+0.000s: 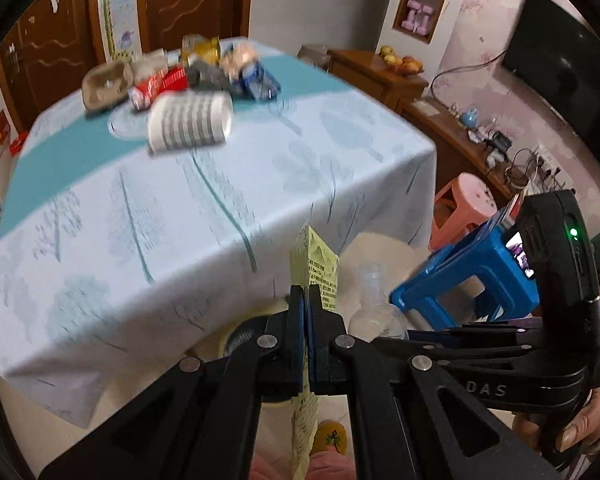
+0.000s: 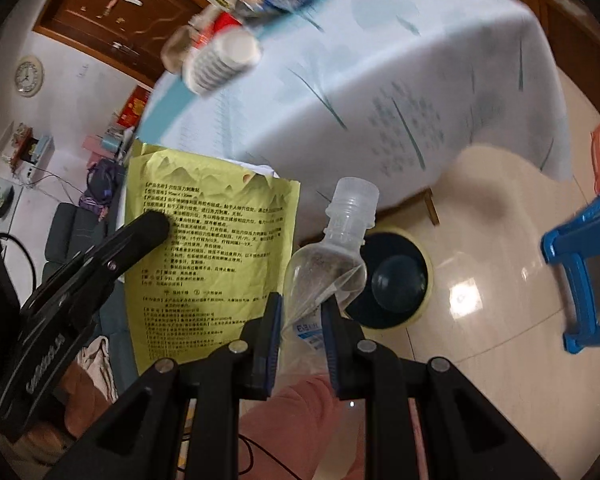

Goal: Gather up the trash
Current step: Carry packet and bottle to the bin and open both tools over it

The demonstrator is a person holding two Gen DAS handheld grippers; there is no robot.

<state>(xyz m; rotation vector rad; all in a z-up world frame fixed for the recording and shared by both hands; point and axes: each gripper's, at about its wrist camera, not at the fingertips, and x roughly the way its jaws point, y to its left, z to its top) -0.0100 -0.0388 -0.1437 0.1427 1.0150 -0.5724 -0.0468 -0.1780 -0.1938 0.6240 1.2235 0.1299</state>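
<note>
In the right wrist view, the left gripper (image 2: pixel 156 220) reaches in from the lower left, its black arm lying across a flat yellow paper packet printed with black text (image 2: pixel 208 248), which fills the left centre of the frame; in the left wrist view the same packet (image 1: pixel 320 268) is seen edge-on at bottom centre, pinched tight between the blue-padded fingers of the left gripper (image 1: pixel 306 320), standing upright above and hanging below them. Just right of the packet, in the centre of the right wrist view, the right gripper (image 2: pixel 302 312) is clamped on a clear, capless plastic bottle with a blue-and-white label (image 2: pixel 328 264), its threaded neck tilted up and to the right and its body crumpled where the pads press it. Immediately right of the bottle, on the glossy cream floor, stands a round bin with a yellow rim and dark liner (image 2: pixel 396 280); something pale and rounded lies inside, too blurred to name. Across the upper half of both views spreads a table under a pale blue cloth (image 2: pixel 380 80), carrying at its far end a blurred white striped paper cup lying on its side (image 1: pixel 190 122) and a heap of wrappers and cartons (image 1: pixel 204 68). At the right edge sits a blue plastic stool (image 2: pixel 580 272).
</note>
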